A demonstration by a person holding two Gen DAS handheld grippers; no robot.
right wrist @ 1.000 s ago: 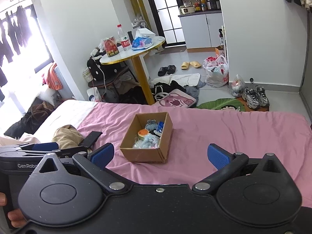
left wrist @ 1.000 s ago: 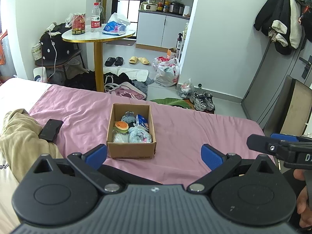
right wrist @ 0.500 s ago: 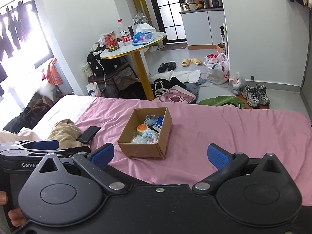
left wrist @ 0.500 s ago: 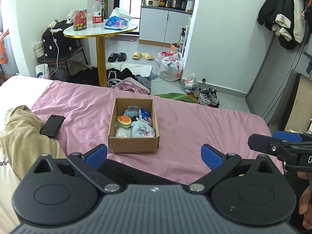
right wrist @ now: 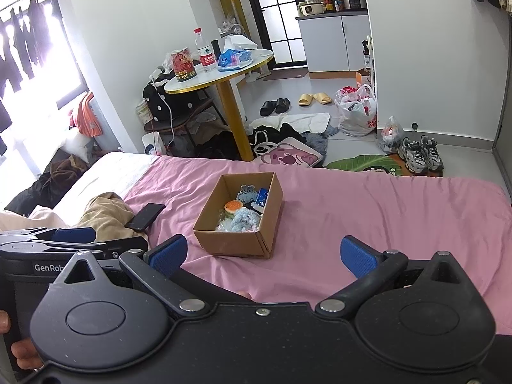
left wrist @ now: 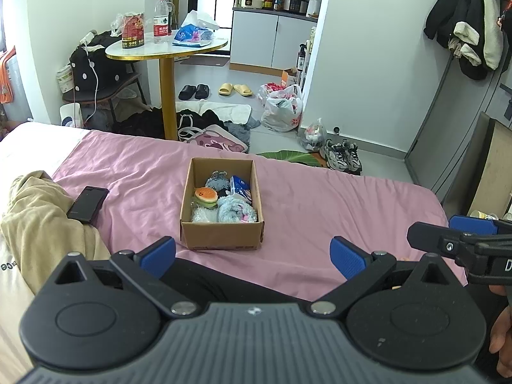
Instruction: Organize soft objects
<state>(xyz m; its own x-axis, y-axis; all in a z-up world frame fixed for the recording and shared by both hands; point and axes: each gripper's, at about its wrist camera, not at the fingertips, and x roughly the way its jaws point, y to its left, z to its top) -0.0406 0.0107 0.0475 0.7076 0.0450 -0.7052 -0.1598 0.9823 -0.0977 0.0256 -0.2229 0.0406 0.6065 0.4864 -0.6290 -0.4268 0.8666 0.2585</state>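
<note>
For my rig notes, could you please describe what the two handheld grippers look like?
Both are alike: the left gripper and right gripper have matte black bodies with two round discs, silver pivot screws and black fingers with ribbed blue pads. The left one's side bears white "GenRob" lettering.

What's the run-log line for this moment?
left tongs open, empty | right tongs open, empty | cardboard box on bed, soft items inside

Open cardboard box [left wrist: 222, 233] on pink bedsheet [left wrist: 320, 211] holds plush toys [left wrist: 236, 212]
</note>
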